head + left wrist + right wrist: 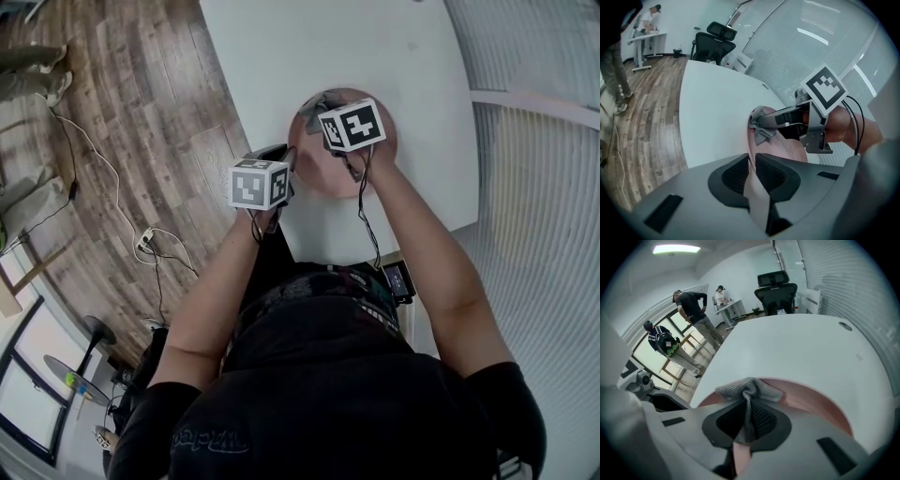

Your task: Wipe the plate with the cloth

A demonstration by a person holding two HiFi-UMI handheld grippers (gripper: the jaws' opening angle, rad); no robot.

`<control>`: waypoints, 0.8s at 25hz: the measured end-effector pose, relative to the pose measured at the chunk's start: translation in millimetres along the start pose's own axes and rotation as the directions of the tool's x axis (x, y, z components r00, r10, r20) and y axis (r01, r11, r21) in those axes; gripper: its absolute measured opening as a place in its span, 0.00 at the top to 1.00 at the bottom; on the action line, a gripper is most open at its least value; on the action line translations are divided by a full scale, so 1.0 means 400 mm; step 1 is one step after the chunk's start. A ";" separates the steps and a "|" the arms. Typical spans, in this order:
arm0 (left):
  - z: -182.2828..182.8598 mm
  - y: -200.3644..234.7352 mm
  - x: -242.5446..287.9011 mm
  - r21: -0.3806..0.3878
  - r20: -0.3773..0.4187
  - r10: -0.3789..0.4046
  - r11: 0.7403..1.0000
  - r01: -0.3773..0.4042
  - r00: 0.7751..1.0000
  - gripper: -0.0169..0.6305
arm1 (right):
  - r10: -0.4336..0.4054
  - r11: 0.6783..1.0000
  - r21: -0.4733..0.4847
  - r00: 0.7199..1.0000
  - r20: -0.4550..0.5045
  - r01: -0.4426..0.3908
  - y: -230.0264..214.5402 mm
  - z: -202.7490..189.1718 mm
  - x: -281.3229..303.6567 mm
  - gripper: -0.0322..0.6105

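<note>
right gripper view: right hand-held gripper (749, 417) pinches the limp grey cloth (750, 391); left hand-held gripper (752, 165) clamps the stiff, likely fragile plate (785, 149) by its rim.

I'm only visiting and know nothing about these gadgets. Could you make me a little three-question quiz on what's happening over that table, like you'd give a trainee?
1. True or false: the right gripper is shut on the grey cloth.
2. What does the left gripper grip?
A) the rim of the pink plate
B) a cup
C) nothing at all
3. Fill in the gap: the plate lies on a white ____.

Key: 1 true. 2 A. 3 table.
</note>
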State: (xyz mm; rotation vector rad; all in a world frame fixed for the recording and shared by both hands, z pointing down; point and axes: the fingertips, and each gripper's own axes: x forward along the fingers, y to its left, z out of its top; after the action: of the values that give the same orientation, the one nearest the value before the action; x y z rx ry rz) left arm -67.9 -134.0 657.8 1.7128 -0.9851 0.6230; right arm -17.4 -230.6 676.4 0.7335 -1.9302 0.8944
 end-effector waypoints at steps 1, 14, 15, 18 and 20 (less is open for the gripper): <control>0.000 0.001 0.001 -0.005 0.003 0.001 1.000 -0.001 1.000 0.88 | 0.026 1.000 -0.012 1.000 -0.012 -0.026 0.025 -0.004 0.008 0.90; 0.002 0.012 0.006 -0.069 0.040 0.027 0.997 -0.024 0.999 0.93 | 0.181 0.982 -0.028 0.978 -0.101 -0.185 0.208 -0.176 0.004 0.90; -0.003 0.008 0.006 -0.071 0.038 0.024 0.997 -0.021 0.999 0.93 | 0.182 0.983 -0.018 0.978 -0.101 -0.184 0.210 -0.186 0.000 0.90; -0.012 -0.004 0.010 -0.089 0.035 0.013 0.996 -0.010 0.999 0.93 | 0.187 0.982 0.023 0.978 -0.092 -0.186 0.208 -0.204 -0.009 0.90; -0.015 -0.005 0.008 -0.102 0.039 0.012 0.995 -0.008 0.999 0.92 | 0.193 0.980 0.062 0.978 -0.076 -0.189 0.208 -0.210 -0.013 0.90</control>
State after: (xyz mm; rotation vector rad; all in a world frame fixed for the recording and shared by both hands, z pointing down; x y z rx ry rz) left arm -64.0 -129.2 661.3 1.6365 -1.0360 0.5379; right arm -40.3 -114.5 677.8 0.5398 -1.9323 1.0820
